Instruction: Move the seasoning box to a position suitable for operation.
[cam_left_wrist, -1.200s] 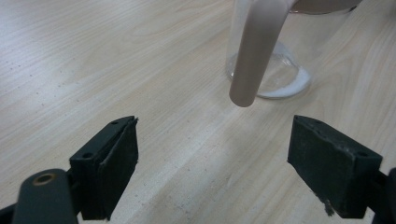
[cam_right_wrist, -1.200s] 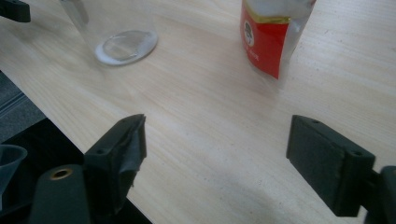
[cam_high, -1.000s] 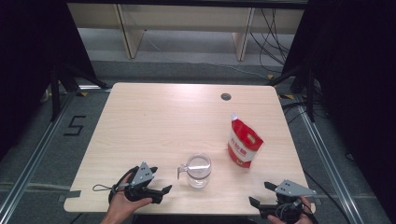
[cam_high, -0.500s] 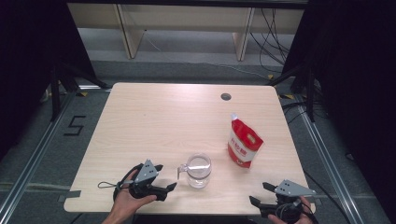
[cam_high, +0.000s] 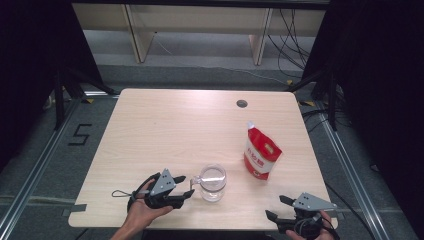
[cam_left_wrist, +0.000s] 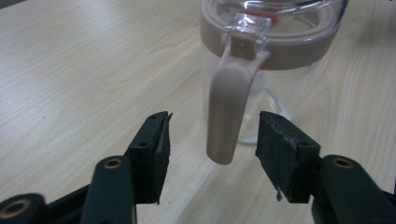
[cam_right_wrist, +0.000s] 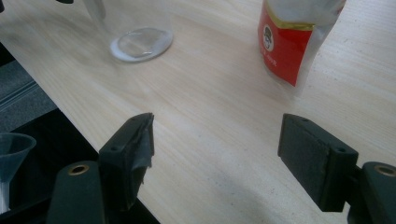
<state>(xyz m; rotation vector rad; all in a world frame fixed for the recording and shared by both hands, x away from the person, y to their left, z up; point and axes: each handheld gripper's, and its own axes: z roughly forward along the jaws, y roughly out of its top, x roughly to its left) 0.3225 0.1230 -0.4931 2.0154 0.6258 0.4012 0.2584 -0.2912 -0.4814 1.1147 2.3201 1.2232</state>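
Two hand-held grippers sit nearest: the left hand-held gripper (cam_left_wrist: 212, 140), jaws just closing yet apart, straddles the handle (cam_left_wrist: 227, 112) of the clear jug (cam_high: 212, 182) untouched; right hand-held gripper (cam_right_wrist: 215, 149) spread, empty, the red pouch (cam_high: 261, 156) beyond it.

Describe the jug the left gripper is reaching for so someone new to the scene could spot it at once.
On the wooden table, look at the near edge, just left of centre. The jug stands there upright, its beige handle between the left gripper's jaws, which have just been closing without touching it yet. Unlike the red and white pouch to its right, it is clear with a beige rim.
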